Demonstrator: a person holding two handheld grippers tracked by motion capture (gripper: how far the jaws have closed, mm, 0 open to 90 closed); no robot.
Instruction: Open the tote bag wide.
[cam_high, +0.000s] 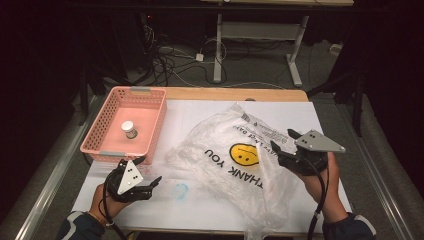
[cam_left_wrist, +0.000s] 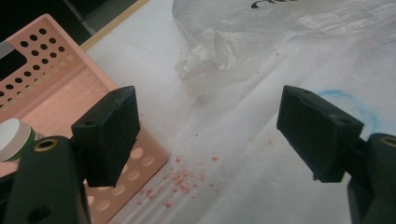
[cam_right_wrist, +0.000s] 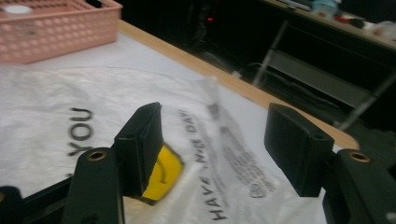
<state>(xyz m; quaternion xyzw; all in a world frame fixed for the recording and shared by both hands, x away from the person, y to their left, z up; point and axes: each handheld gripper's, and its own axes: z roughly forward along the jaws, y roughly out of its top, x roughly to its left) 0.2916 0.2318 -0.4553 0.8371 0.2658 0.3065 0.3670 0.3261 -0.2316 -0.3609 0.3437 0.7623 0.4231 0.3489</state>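
Observation:
A clear plastic bag (cam_high: 225, 150) printed with a yellow smiley (cam_high: 243, 154) and "THANK YOU" lies crumpled across the white sheet. My right gripper (cam_high: 283, 141) hovers over the bag's right edge, tilted. In the right gripper view its jaws (cam_right_wrist: 215, 121) stand wide apart above the bag (cam_right_wrist: 56, 102), with a thin raised fold (cam_right_wrist: 212, 93) showing in the gap and neither pad touching it. My left gripper (cam_high: 149, 171) rests low at the front left, open and empty (cam_left_wrist: 208, 109), beside the corner of the pink basket (cam_left_wrist: 46, 79). The bag's left end (cam_left_wrist: 219, 51) lies just ahead of it.
The pink basket (cam_high: 150, 125) at the back left holds a small white-capped jar (cam_high: 129, 129). A blue scribble (cam_high: 180, 191) and pink crumbs (cam_left_wrist: 182, 179) mark the white sheet (cam_high: 200, 115). Beyond the table's wooden far edge (cam_high: 235, 93) are desk legs (cam_high: 218, 50) and cables on the floor.

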